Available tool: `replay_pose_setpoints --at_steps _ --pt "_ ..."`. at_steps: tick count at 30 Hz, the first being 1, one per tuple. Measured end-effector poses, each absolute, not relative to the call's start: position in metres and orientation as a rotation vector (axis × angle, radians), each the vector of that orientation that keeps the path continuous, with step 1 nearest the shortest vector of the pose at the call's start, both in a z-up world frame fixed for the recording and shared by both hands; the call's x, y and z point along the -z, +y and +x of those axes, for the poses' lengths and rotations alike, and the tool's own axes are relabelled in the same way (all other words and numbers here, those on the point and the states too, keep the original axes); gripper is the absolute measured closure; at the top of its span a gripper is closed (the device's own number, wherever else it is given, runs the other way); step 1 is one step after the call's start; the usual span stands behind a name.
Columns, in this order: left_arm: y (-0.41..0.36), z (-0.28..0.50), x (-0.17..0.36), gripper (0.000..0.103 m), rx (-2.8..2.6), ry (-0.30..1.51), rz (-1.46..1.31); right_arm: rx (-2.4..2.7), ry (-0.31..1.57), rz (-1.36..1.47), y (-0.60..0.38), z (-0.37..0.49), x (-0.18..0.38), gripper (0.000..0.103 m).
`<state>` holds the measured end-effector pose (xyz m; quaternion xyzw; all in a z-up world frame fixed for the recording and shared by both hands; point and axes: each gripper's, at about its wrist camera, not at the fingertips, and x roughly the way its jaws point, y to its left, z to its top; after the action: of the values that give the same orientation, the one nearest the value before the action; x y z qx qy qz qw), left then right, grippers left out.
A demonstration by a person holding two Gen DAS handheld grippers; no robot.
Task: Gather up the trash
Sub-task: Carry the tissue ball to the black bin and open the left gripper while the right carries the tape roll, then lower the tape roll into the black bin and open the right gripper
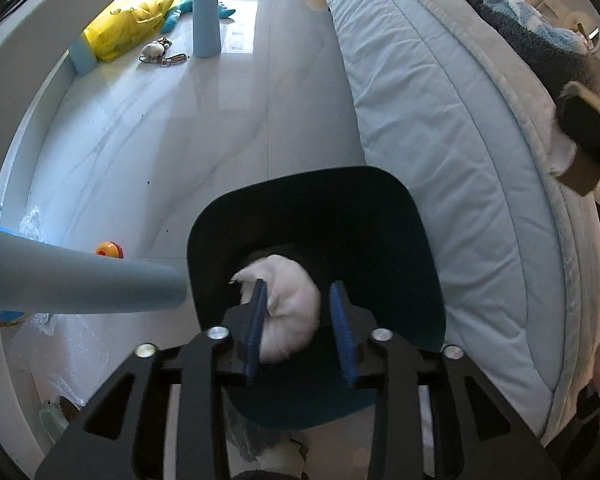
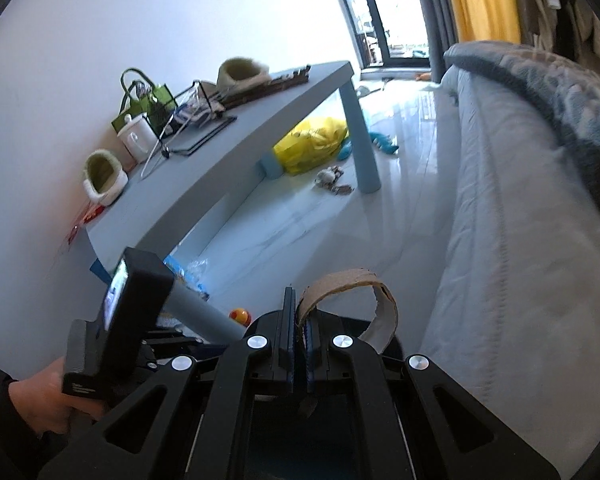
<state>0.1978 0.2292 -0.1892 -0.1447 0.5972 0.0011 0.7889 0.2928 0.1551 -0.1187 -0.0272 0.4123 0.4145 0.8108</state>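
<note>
In the left wrist view my left gripper [image 1: 299, 286] points down over the mouth of a dark teal bin [image 1: 420, 240]. A white crumpled tissue [image 1: 288, 320] sits between its blue pads. The wad lies against the left pad, with a dark gap between it and the right pad, so the jaws stand open. In the right wrist view my right gripper [image 2: 298, 320] is shut on one end of a curled brown cardboard strip [image 2: 348, 280], which loops up and over to the right.
A light blue quilted mattress [image 1: 440, 140] runs along the right. A blue table [image 2: 228, 168] carrying slippers and a mug stands left, one leg [image 1: 80, 284] beside the bin. A yellow bag [image 1: 128, 28], small toys and a red-yellow ball [image 1: 109, 249] lie on the pale floor.
</note>
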Motion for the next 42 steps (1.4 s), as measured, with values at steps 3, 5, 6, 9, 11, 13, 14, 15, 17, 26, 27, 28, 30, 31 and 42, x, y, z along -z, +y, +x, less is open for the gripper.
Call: replay_pose_setpoints --at_steps 3,5,6,9,11,13,14,15,17,26,27,28,30,31,42 --pt "0.235 0.195 0.188 0.052 -0.003 1.289 -0.315 -0.889 0.912 -0.062 0.164 0.294 0.129 0.099" --pt "0.239 0.193 0.186 0.052 -0.006 1.285 -0.317 -0.886 0.931 -0.070 0.171 0.295 0.136 0.099" --pt "0.241 0.192 0.184 0.052 -0.009 1.280 -0.320 -0.886 0.938 -0.075 0.172 0.295 0.139 0.099" --pt "0.249 0.188 0.178 0.052 -0.017 1.257 -0.334 -0.881 0.970 -0.093 0.179 0.296 0.150 0.099" --pt "0.254 0.187 0.173 0.052 -0.022 1.238 -0.339 -0.878 0.994 -0.100 0.182 0.297 0.157 0.099" --pt "0.259 0.185 0.167 0.052 -0.027 1.219 -0.345 -0.876 1.019 -0.112 0.185 0.297 0.165 0.099" --pt "0.260 0.185 0.165 0.052 -0.028 1.213 -0.348 -0.875 1.028 -0.117 0.186 0.297 0.167 0.099" --pt "0.262 0.184 0.164 0.052 -0.029 1.208 -0.352 -0.873 1.042 -0.125 0.189 0.297 0.171 0.099" --pt "0.265 0.183 0.160 0.052 -0.033 1.197 -0.357 -0.873 1.064 -0.138 0.192 0.296 0.178 0.099" --pt "0.274 0.176 0.132 0.056 -0.044 1.080 -0.376 -0.871 1.161 -0.195 0.205 0.291 0.205 0.099" --pt "0.274 0.175 0.129 0.057 -0.042 1.063 -0.377 -0.870 1.172 -0.201 0.207 0.290 0.209 0.099" --pt "0.274 0.175 0.124 0.057 -0.039 1.045 -0.379 -0.870 1.180 -0.207 0.208 0.289 0.211 0.099" --pt "0.273 0.173 0.116 0.059 -0.036 1.012 -0.379 -0.871 1.203 -0.219 0.211 0.287 0.216 0.099" --pt "0.273 0.173 0.114 0.060 -0.037 1.005 -0.378 -0.872 1.214 -0.223 0.212 0.286 0.218 0.099" --pt "0.272 0.168 0.087 0.066 -0.061 0.899 -0.357 -0.862 1.301 -0.266 0.220 0.279 0.238 0.099"
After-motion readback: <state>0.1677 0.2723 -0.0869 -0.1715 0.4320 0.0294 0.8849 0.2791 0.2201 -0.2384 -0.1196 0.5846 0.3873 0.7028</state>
